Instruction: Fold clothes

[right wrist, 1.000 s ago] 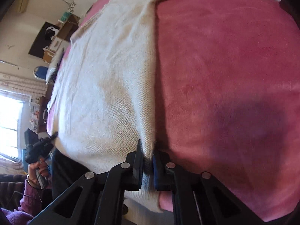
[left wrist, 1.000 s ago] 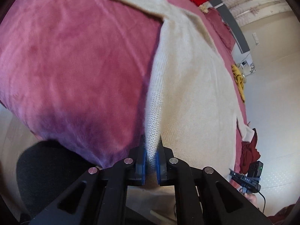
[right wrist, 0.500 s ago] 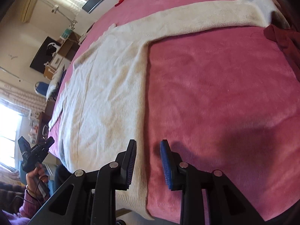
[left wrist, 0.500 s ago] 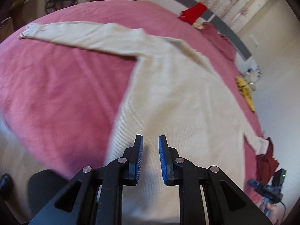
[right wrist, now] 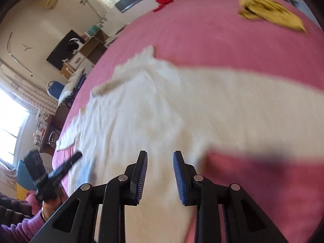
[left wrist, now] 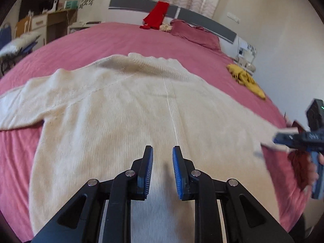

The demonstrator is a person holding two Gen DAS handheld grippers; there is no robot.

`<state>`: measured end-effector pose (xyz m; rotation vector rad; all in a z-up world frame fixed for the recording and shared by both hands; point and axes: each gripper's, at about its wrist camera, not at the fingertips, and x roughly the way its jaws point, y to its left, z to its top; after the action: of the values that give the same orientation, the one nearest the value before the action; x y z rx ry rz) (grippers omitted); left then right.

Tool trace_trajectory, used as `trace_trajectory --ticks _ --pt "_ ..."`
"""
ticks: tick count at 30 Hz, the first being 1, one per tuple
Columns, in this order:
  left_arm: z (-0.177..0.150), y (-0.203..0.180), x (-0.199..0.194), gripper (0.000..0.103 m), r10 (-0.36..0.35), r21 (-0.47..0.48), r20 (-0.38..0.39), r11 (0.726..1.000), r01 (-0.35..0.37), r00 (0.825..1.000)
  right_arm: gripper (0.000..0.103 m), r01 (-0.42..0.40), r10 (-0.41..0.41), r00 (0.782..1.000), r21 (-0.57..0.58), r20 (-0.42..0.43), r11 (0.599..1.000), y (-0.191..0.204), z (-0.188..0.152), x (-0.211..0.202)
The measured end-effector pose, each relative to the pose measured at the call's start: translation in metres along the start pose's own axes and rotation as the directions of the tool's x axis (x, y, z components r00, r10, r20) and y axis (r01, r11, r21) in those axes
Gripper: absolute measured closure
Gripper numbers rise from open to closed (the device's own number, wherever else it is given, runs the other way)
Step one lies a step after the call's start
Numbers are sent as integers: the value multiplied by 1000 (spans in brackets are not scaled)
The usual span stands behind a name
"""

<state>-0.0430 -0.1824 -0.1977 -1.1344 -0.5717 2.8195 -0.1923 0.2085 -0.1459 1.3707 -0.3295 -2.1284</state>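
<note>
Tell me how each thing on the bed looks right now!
Sweater: spread flat on the bed, sleeves out to both sides.
Left claw: opening, nothing between its pads.
Right claw: open, holding nothing.
Yellow cloth: crumpled, unfolded.
Red cloth: draped over the headboard.

A cream knitted sweater (left wrist: pixel 141 109) lies spread flat on the pink bed (left wrist: pixel 101 40). Its ribbed collar (right wrist: pixel 129 75) points to the far side of the bed. One sleeve goes out to each side, and a thin pale line runs down the middle of its body.
</note>
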Motion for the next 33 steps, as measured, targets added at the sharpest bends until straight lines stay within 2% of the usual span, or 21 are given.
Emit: trace_trajectory --ticks 1,3,7,10,13,15,17,19,20,22,23,25,26,27,29,32,33 --pt "9 6 7 73 -15 -23 0 1000 15 1000 76 7 -7 1000 -22 9 1000 7 24 13" --pt "28 17 24 65 -42 -35 3 998 42 999 75 17 -17 1000 -51 9 999 17 73 46" --pt "46 34 59 56 -124 -17 -35 992 124 992 73 32 -37 999 -99 -41 995 29 164 122" --pt "33 50 70 55 -199 -39 -6 979 198 980 73 66 -77 993 -123 -87 990 40 214 175" --pt "20 65 73 51 -279 -77 37 956 282 959 73 115 -126 988 -117 -86 986 40 244 211" --pt "18 74 74 50 -330 -116 52 936 334 943 73 116 -124 989 -90 -86 989 31 257 227" --pt "16 80 76 50 -358 -137 63 921 364 932 72 109 -117 984 -63 -138 992 21 263 245" --pt "15 80 76 49 -365 -138 68 918 371 929 70 35 -44 988 -62 -151 997 22 263 253" --pt "14 80 76 49 -363 -135 69 919 370 929 77 10 -24 988 -90 -155 996 27 261 255" --pt "12 77 75 47 -360 -126 70 922 366 930 93 55 -83 984 -170 -160 984 41 255 260" --pt "12 77 73 47 -360 -122 70 923 366 931 95 87 -120 981 -209 -150 974 48 253 259" --pt "12 76 70 46 -359 -121 69 923 365 931 95 192 -216 974 -273 -61 943 60 253 245" --pt "13 76 70 46 -359 -120 69 923 365 931 95 262 -269 963 -310 21 914 66 254 233" --pt "13 76 67 46 -358 -119 68 924 364 931 95 342 -327 940 -346 101 874 68 254 223" --pt "14 76 62 45 -356 -117 66 925 362 932 95 385 -378 921 -348 91 855 58 255 226" --pt "14 78 57 45 -357 -116 65 925 362 932 90 275 -295 955 -272 -35 922 35 250 238" --pt "14 79 56 45 -358 -116 65 924 363 932 89 254 -269 962 -240 -35 937 31 249 233"
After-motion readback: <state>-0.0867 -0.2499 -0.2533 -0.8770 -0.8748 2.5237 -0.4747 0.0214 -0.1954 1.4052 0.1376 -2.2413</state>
